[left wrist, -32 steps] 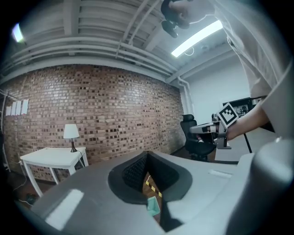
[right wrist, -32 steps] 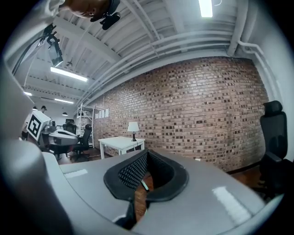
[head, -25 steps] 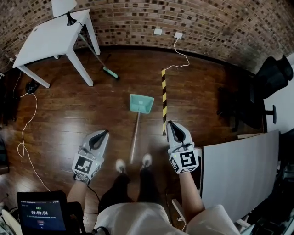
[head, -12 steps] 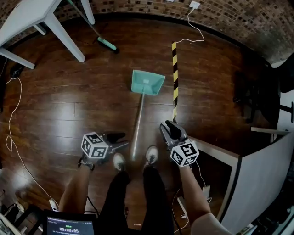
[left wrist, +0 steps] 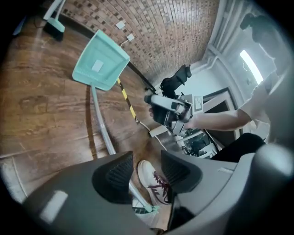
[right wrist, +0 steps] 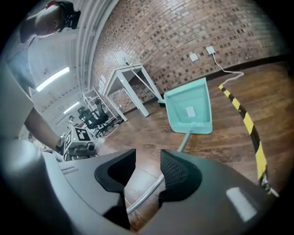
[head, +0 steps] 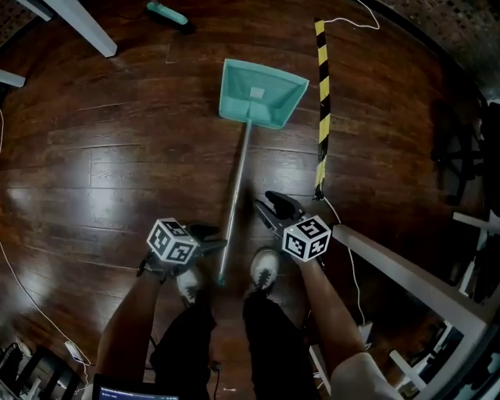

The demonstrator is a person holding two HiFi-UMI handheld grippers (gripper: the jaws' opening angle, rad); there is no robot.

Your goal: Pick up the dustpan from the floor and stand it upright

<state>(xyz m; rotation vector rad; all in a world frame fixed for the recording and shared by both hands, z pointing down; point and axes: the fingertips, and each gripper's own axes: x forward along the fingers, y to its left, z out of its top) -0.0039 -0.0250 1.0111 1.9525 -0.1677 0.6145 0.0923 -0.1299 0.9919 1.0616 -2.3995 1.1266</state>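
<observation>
Hard to see first: in head view your L gripper (head: 215, 241) covers part of your L shoe (head: 187, 283), and the handle (head: 236, 183) end is dim btw your feet. Broom (head: 166, 12) and table legs (head: 78, 25) are cut off at the top edge. In L gripper view the jaw body hides the handle's mid stretch, and only its teal tip shows low in the gap. In R gripper view the handle's near part drops behind the jaws, so its end isn't seen.

Dustpan (head: 260, 92) lies flat on the floor (head: 117, 172), ahead of your feet. Long axis runs from btw your shoes away from you, leaning slightly right at the far end. Pan is at the far end w/ mouth facing away; handle end is toward you. Striped tape (head: 321, 101) lies just right of it, approx parallel.

L gripper: jaws apart, have just been opening. Handle tip and shoe show through the gap, and the pads press on nothing. It sits just left of the handle's near end.

R gripper (head: 269, 205): jaws apart too, just been opening. Handle shows through the gap beyond them, no contact. It's right of the handle, apart from it.
</observation>
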